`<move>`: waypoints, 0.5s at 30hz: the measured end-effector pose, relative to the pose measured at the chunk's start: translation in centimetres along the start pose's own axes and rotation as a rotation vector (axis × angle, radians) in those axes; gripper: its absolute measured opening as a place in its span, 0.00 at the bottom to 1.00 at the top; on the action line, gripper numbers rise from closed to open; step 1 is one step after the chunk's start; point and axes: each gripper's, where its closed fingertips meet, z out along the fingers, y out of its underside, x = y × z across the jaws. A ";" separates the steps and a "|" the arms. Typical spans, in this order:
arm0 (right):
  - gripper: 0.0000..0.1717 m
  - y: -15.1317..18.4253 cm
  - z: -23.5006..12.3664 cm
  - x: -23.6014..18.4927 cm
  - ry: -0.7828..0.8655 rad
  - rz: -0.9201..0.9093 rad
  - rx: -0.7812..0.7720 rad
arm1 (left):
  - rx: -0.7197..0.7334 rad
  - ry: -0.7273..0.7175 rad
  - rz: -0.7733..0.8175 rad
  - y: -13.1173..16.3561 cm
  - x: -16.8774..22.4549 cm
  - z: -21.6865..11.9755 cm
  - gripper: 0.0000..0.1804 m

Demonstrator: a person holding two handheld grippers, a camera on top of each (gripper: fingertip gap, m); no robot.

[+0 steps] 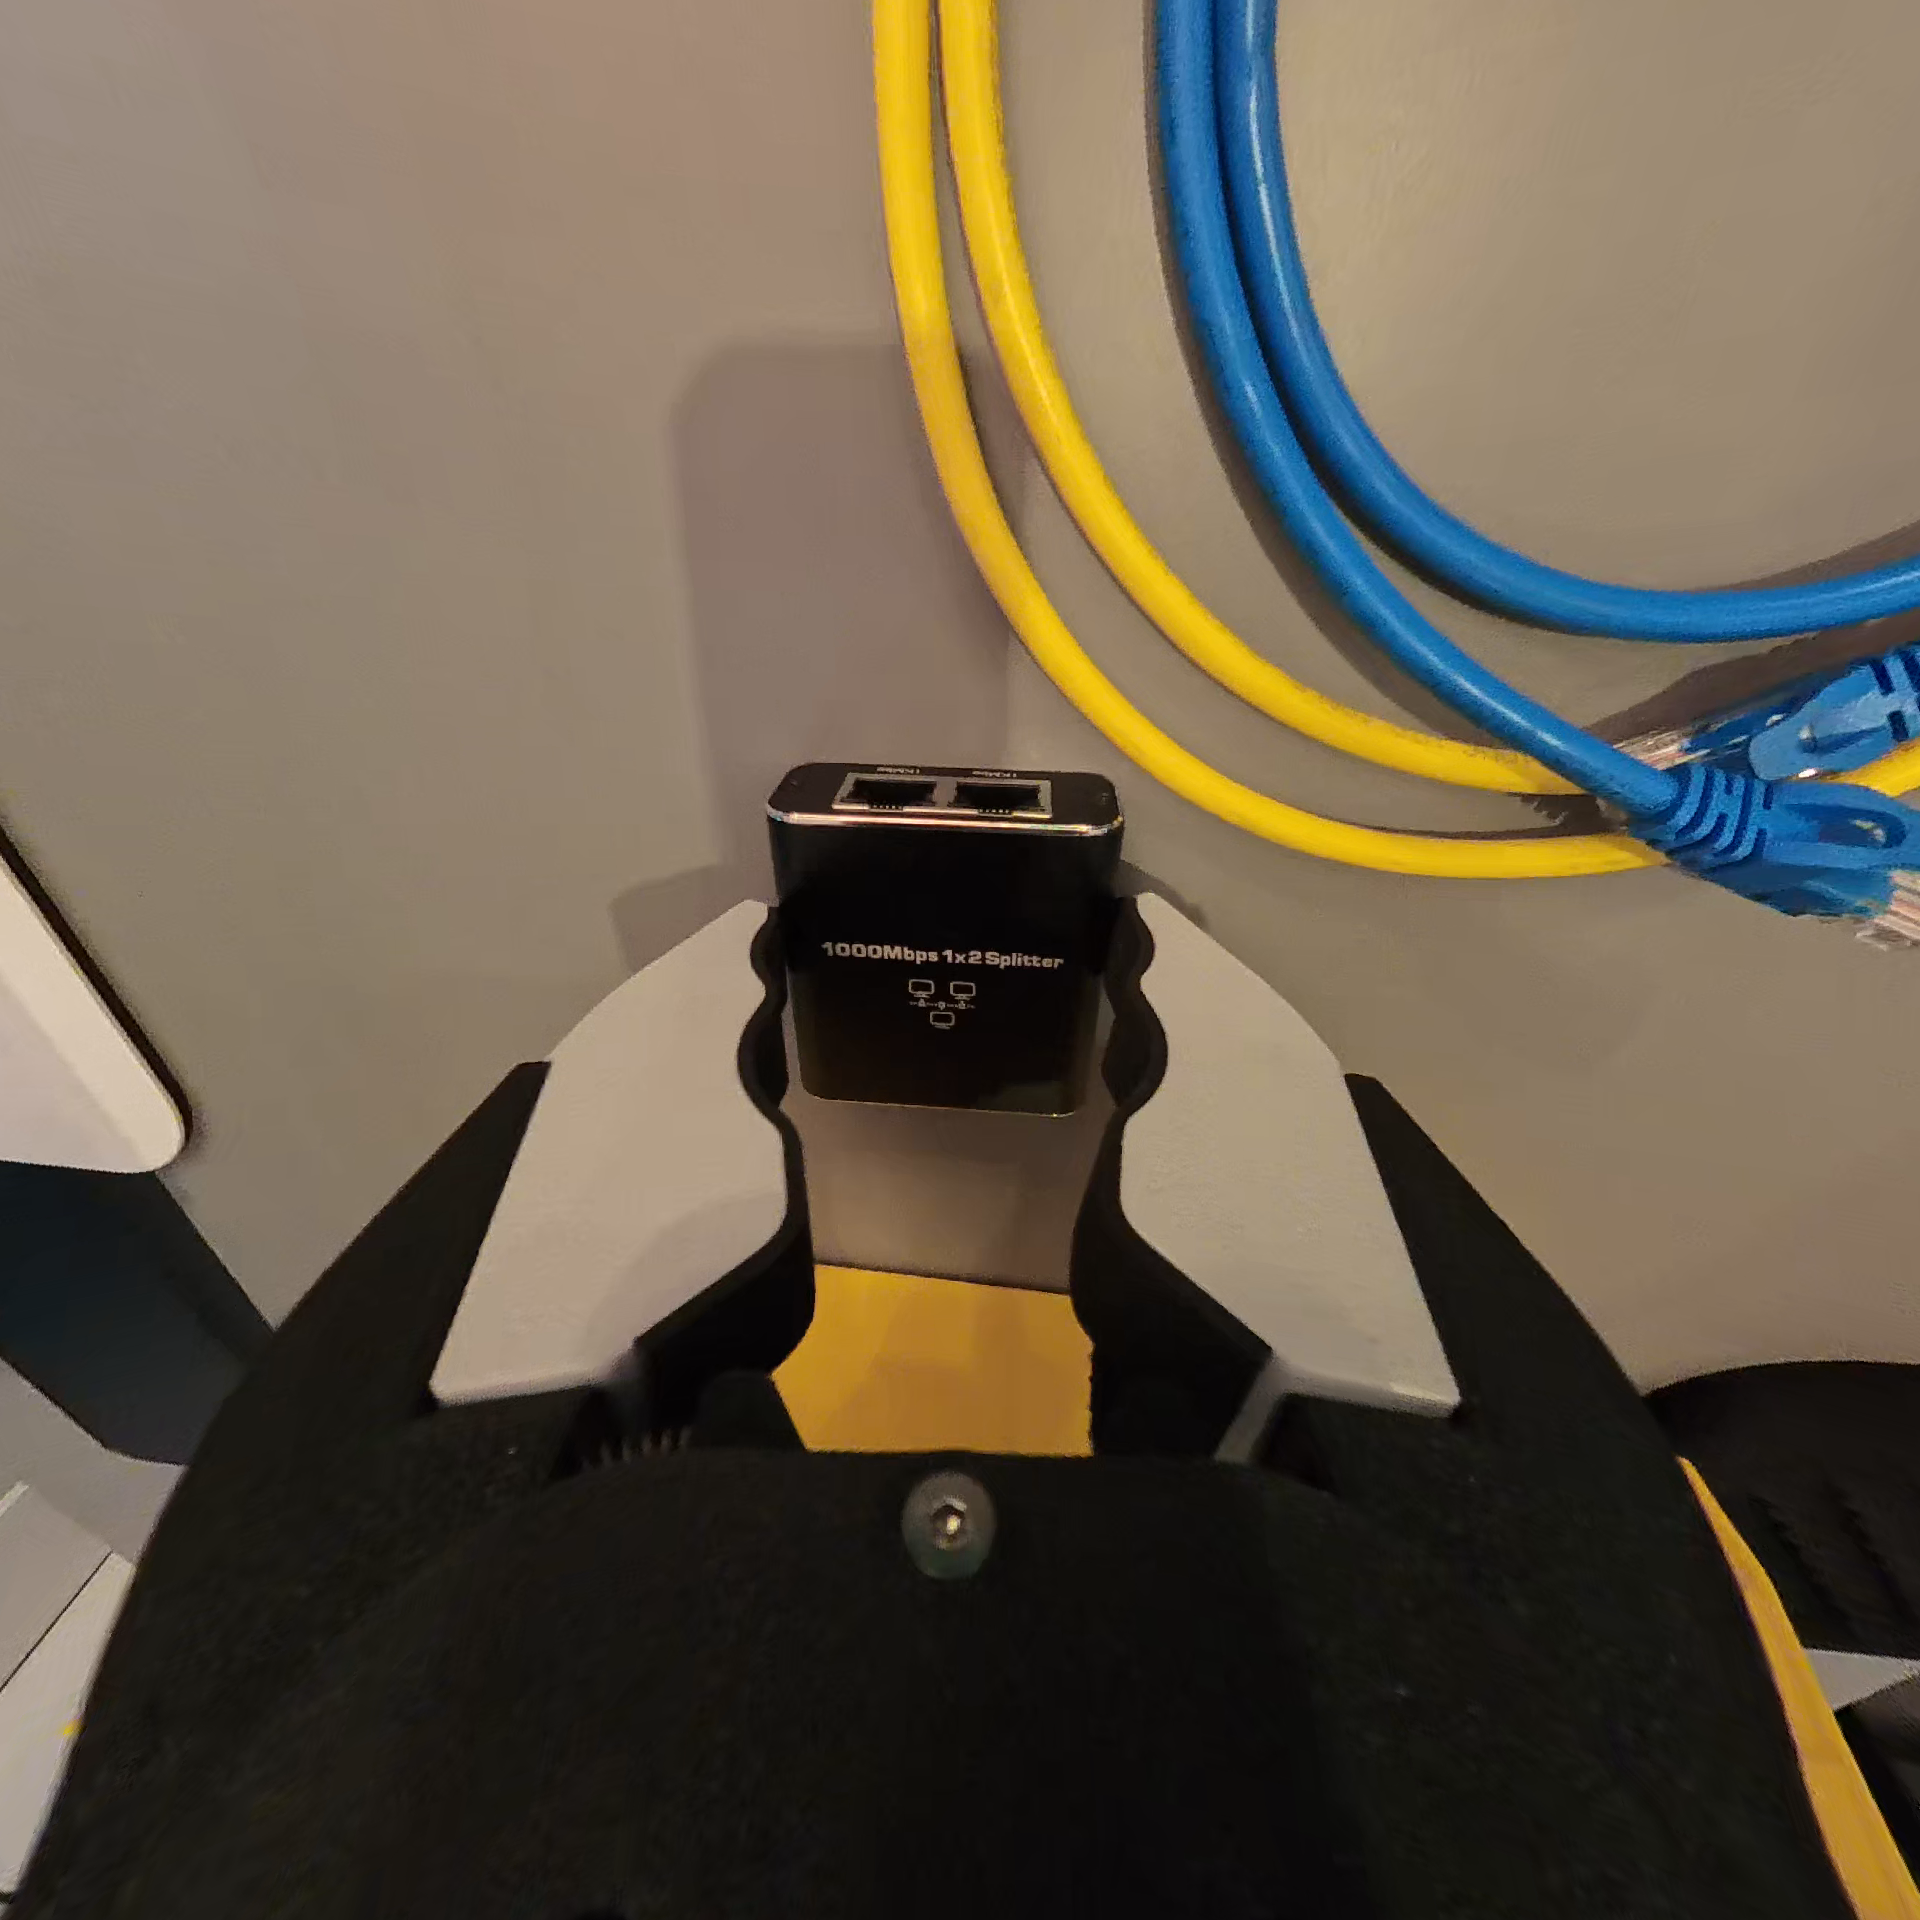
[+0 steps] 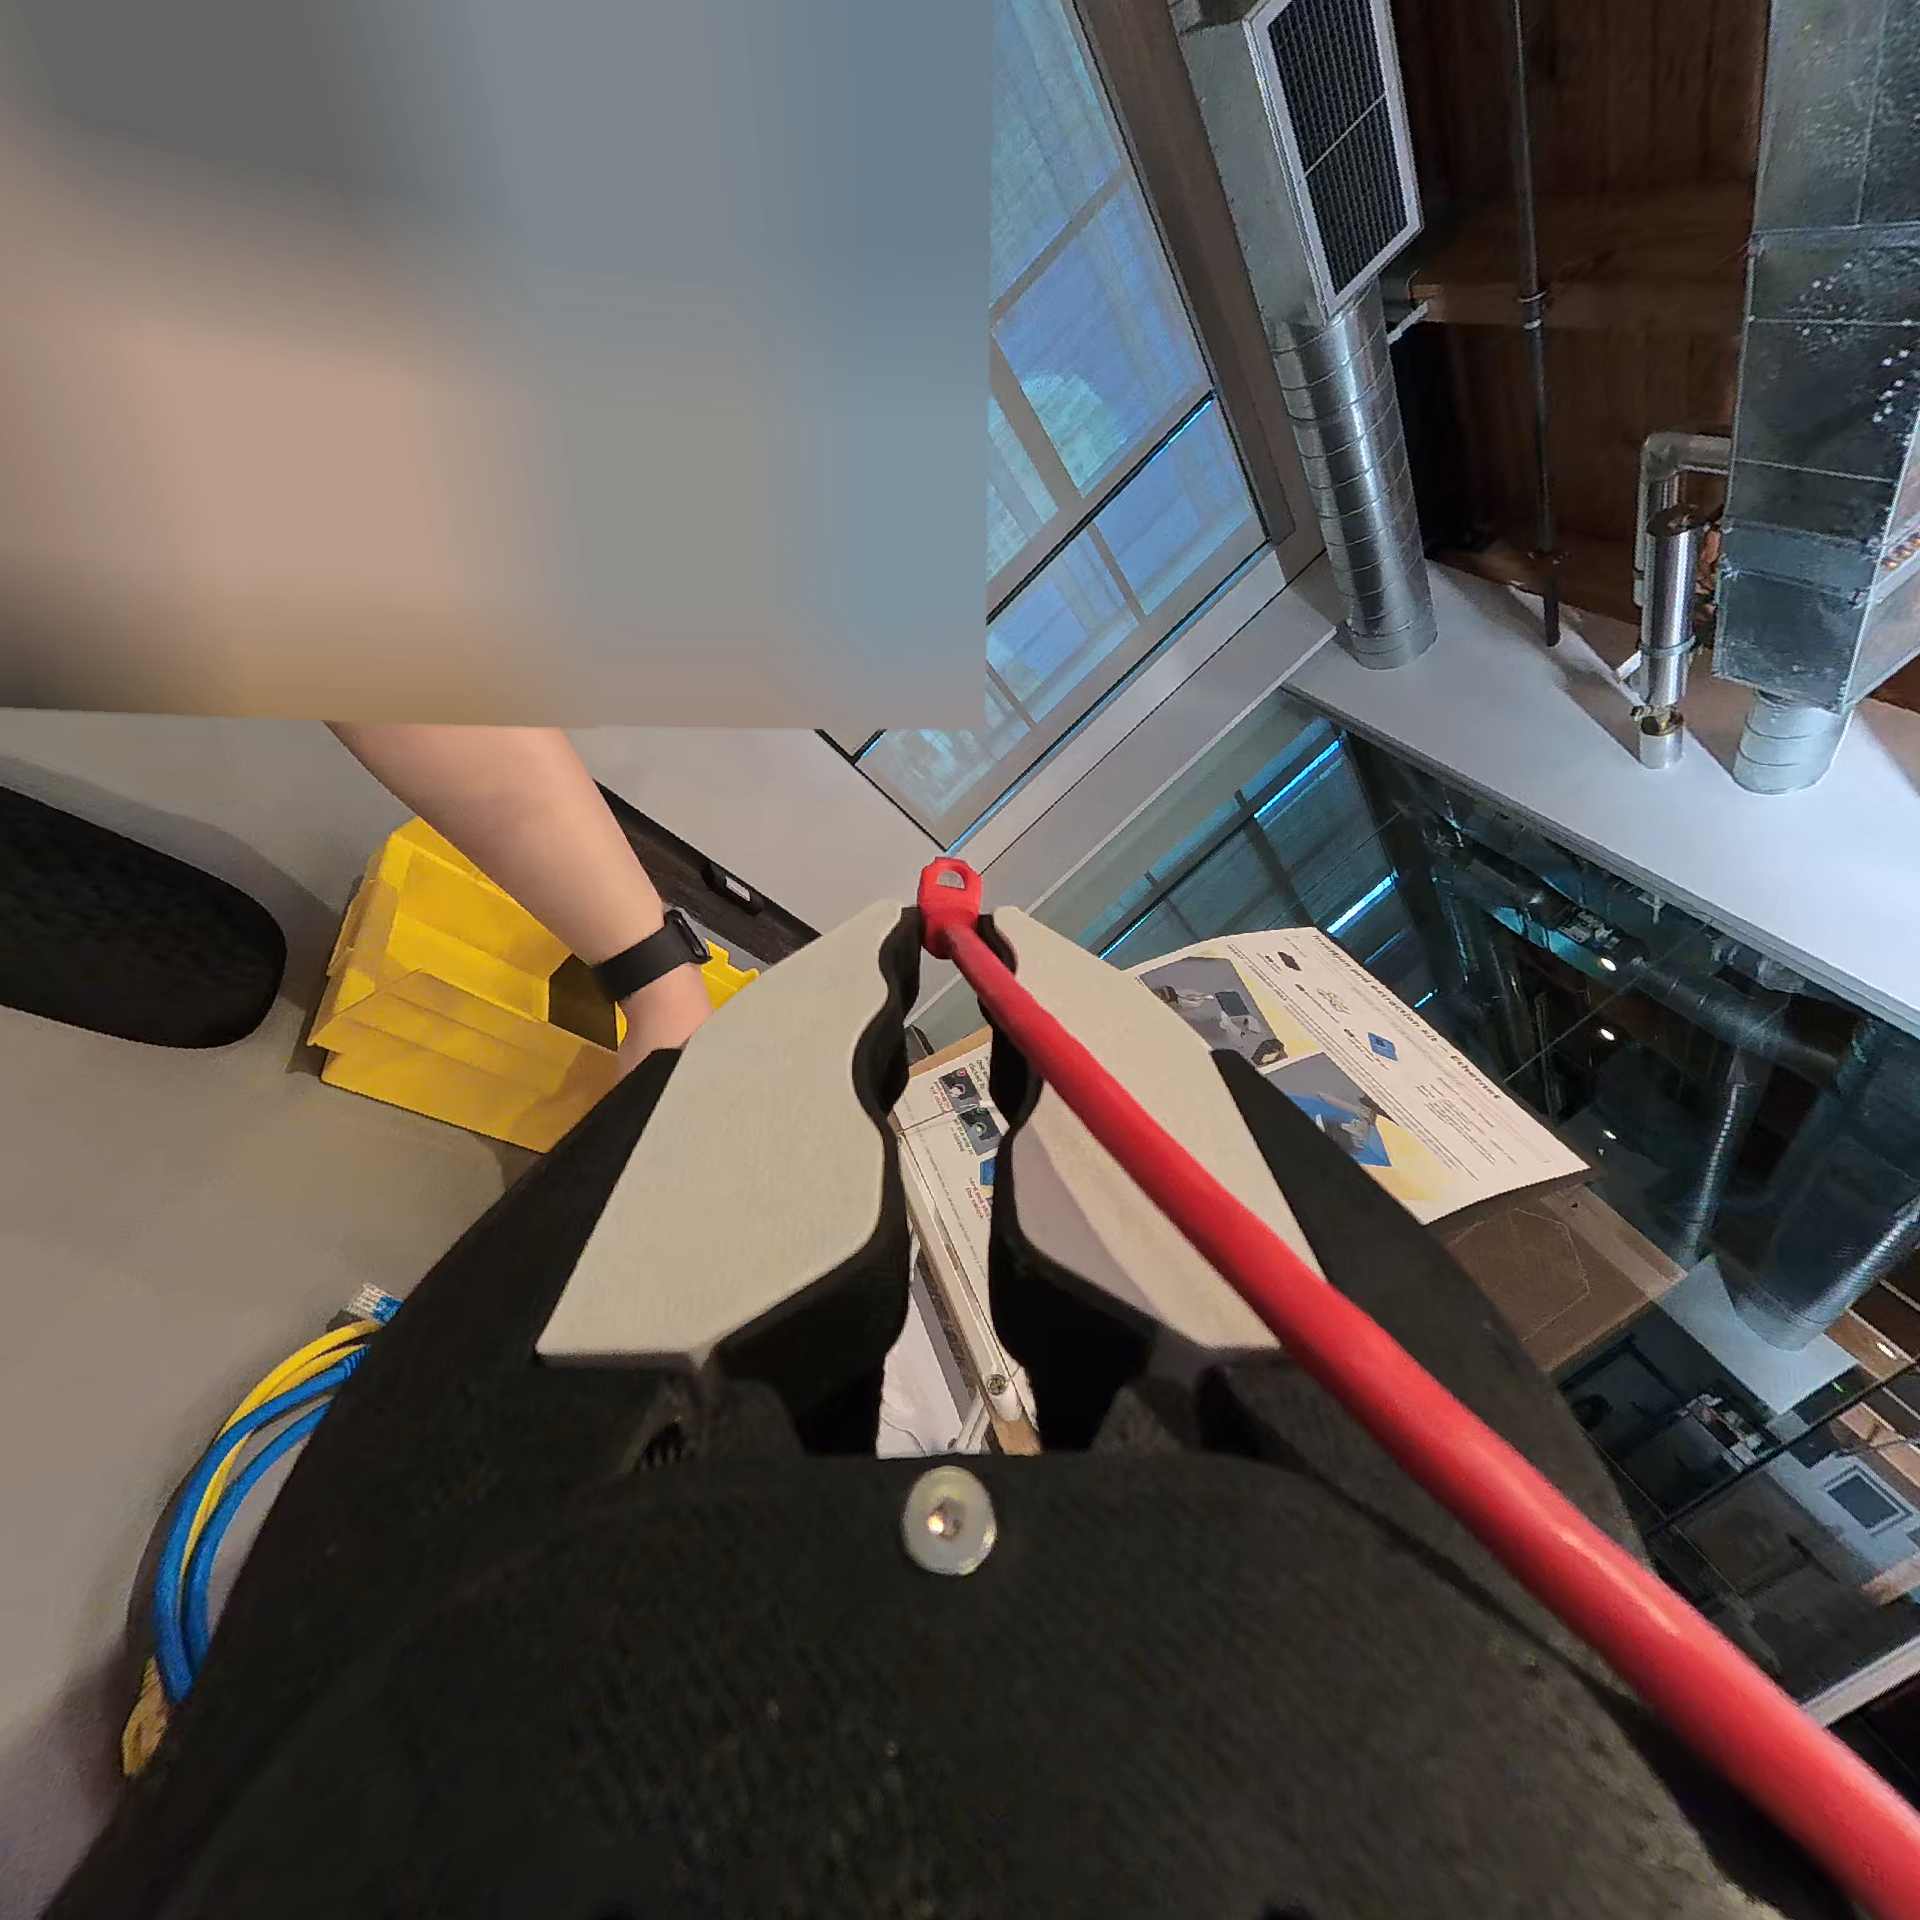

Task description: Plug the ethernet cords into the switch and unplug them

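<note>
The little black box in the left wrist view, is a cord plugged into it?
No, both sockets on the black box are empty; the yellow cords and blue cords lie beside it.

Yellow bins (image 2: 457,997): stacked on the grey table (image 2: 156,1195), left of the fingers and a little beyond their tips.
Black round object (image 2: 114,925): textured, lying on the table far left of the fingers.
Printed sheets (image 2: 1382,1081): propped on a brown board (image 2: 1538,1268), behind and right of the fingers; a second sheet shows through the gap between them.
Windows (image 2: 1101,436): beyond the fingertips, upper centre.
Metal ducts (image 2: 1351,457): ribbed pipe under a vent grille (image 2: 1335,135), above and right of the fingertips.
White ledge (image 2: 1600,769): right of the tips, bearing the duct ends.
White rounded panel (image 1: 73,1029): at the left edge, level with the fingertips.
</note>
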 end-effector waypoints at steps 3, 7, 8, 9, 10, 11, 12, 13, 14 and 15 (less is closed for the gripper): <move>0.06 0.0 -0.1 0.1 0.001 0.004 0.001 | -0.016 0.005 0.003 0.0 0.0 0.0 0.33; 0.07 0.3 -0.3 0.3 0.008 0.011 -0.005 | -0.040 0.014 0.019 0.1 0.3 0.0 0.33; 0.06 0.3 -0.3 0.3 0.009 0.012 -0.006 | -0.043 0.015 0.018 0.1 0.3 0.0 0.33; 0.06 0.4 -0.4 0.3 0.009 0.013 -0.007 | -0.045 0.014 0.023 0.1 0.3 0.0 0.33; 0.06 0.4 -0.4 0.3 0.007 0.015 -0.008 | -0.046 0.012 0.024 0.1 0.3 0.0 0.33; 0.06 0.4 -0.4 0.3 0.007 0.015 -0.010 | -0.047 0.009 0.023 0.1 0.3 0.0 0.33; 0.06 0.4 -0.4 0.3 0.006 0.014 -0.009 | -0.047 0.000 0.023 0.1 0.3 0.0 0.33; 0.06 0.5 -0.4 0.3 0.003 0.016 -0.010 | -0.050 -0.029 0.030 0.2 0.0 -0.1 0.33; 0.06 0.5 -0.4 0.3 -0.002 0.019 -0.011 | -0.053 -0.063 0.044 0.4 -0.3 -0.4 0.33; 0.06 0.6 -0.4 0.2 -0.006 0.022 -0.013 | -0.043 -0.086 0.054 0.4 -0.5 -0.9 0.33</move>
